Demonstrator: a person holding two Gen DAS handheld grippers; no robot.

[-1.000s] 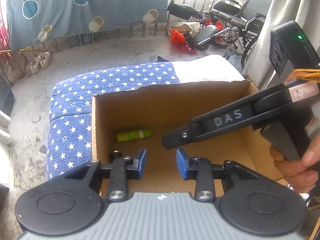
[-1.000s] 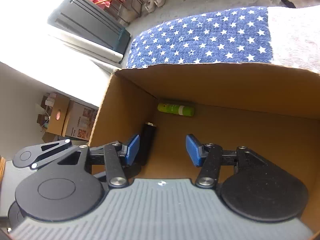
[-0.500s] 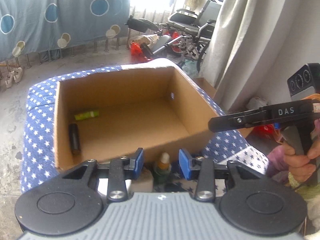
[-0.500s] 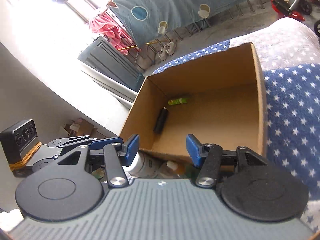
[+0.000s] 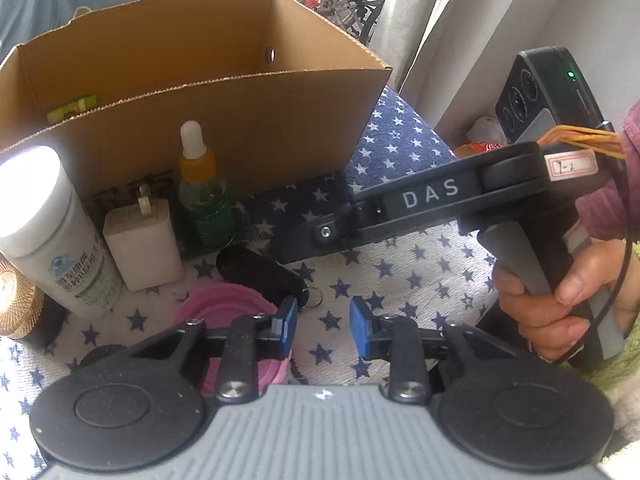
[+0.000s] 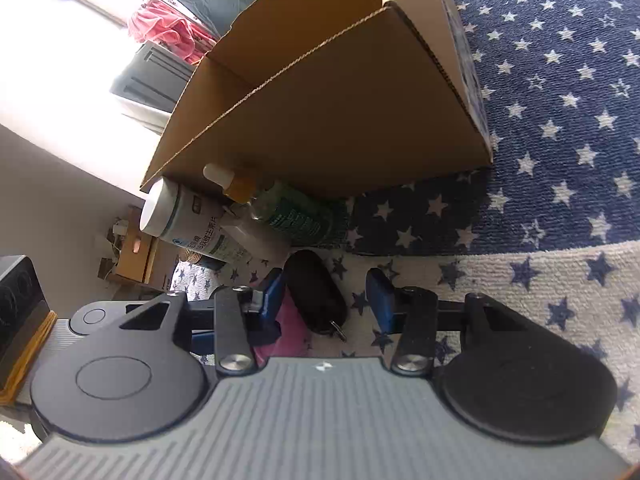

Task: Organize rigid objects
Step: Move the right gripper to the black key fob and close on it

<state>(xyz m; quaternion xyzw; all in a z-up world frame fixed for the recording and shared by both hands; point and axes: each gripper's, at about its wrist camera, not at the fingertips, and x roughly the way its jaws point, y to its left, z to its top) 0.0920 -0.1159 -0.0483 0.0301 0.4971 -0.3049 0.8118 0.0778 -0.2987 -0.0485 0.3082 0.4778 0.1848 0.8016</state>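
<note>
A cardboard box [image 5: 248,120] stands on the star-patterned cloth; a green tube [image 5: 72,107] lies inside. In front of it stand a white bottle [image 5: 52,236], a white charger plug [image 5: 142,244] and a green dropper bottle [image 5: 202,196]. A black key fob [image 5: 260,270] and a pink flat cup [image 5: 224,312] lie nearer. My left gripper [image 5: 323,326] is open and empty, low over the cloth right of the pink cup. My right gripper [image 6: 326,298] is open, its jaws either side of the key fob [image 6: 316,294], without touching it. The box [image 6: 328,120] shows behind.
A gold-coloured round object [image 5: 16,304] sits at the far left by the white bottle. The right gripper's body [image 5: 440,204] and the hand holding it reach across the right of the left wrist view. Curtain and wheelchairs stand behind the box.
Both grippers have pulled back out of the box and dropped low to the objects in front of it. The right gripper now straddles the key fob.
</note>
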